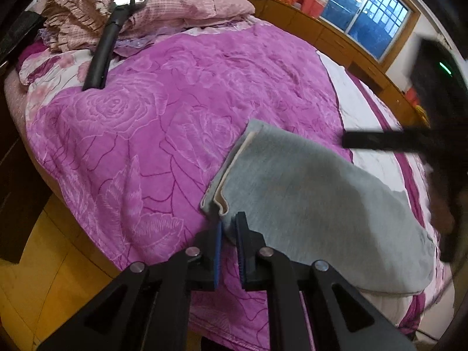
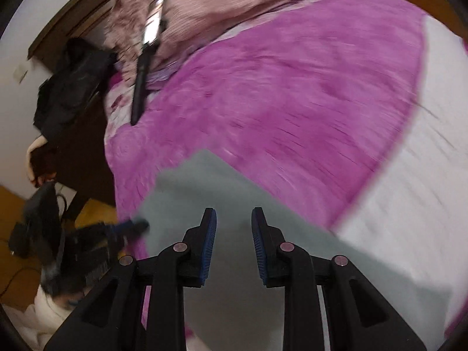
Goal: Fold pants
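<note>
Dim indoor light, blue window [image 1: 365, 20] glow, fisheye-bent edges, right view motion-blurred

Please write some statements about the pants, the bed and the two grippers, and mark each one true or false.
1. The grey pants lie on a magenta rose-pattern blanket. True.
2. The left gripper has its jaws closed on the pants' edge. True.
3. The right gripper clamps the pants. False: its jaws stand apart over the fabric, with nothing pinched.
4. A black-handled tool leans on the pink pillow. True.
5. The pants hang from a hanger. False: they rest on the bed.
</note>
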Tool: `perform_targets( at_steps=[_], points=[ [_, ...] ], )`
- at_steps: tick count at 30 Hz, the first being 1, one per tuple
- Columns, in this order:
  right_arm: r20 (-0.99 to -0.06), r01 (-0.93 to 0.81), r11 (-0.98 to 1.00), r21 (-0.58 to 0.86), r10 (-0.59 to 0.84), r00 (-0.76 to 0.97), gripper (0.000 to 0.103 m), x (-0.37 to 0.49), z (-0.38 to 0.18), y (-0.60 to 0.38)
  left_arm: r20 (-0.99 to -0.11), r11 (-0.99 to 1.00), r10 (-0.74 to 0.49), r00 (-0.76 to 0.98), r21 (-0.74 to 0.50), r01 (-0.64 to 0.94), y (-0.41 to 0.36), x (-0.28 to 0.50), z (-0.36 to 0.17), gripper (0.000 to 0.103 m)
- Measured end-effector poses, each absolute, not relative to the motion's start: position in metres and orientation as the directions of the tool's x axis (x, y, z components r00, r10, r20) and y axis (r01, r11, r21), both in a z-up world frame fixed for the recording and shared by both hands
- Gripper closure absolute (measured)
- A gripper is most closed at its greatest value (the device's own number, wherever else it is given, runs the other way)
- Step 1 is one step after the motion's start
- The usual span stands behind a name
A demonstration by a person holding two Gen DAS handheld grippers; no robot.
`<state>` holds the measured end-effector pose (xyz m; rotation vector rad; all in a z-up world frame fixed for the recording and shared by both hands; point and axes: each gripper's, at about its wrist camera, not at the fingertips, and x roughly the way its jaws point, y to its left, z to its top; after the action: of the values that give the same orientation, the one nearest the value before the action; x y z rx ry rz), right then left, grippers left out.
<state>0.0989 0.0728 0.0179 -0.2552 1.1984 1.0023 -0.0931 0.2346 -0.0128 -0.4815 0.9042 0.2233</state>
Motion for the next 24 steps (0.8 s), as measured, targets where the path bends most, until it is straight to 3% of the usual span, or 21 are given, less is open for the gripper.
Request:
perform_targets(
  at_steps=[6, 14, 21, 24],
  points=[
    [-0.872, -0.787, 0.500, 0.363, 0.479, -0.098, 0.085, 0.114, -0.012, 0.135, -0.790, 0.875, -0.043, 0.612, -0.325, -0.358, 0.239, -0.094, -0.015, 0.094],
    [-0.885, -0.862, 0.347, 0.370, 0.413, -0.213, 0.085, 0.082, -0.019, 0.131, -0.786, 0.870, -0.055, 0.616, -0.340, -0.356, 0.241, -0.090, -0.018, 0.093],
    [-0.914, -0.905, 0.318, 0.282, 0.377, -0.153, 0.085, 0.065, -0.021, 0.137, -0.785, 0.865, -0.051, 0.618, -0.344, -0.366, 0.240, -0.090, -0.019, 0.093],
    [-0.919, -0.902, 0.341, 0.264, 0.374, -0.128, 0.080, 0.067, -0.022, 0.144, -0.784, 0.865, -0.050, 0.619, -0.344, -0.366, 0.240, -0.090, -0.019, 0.093]
  ],
)
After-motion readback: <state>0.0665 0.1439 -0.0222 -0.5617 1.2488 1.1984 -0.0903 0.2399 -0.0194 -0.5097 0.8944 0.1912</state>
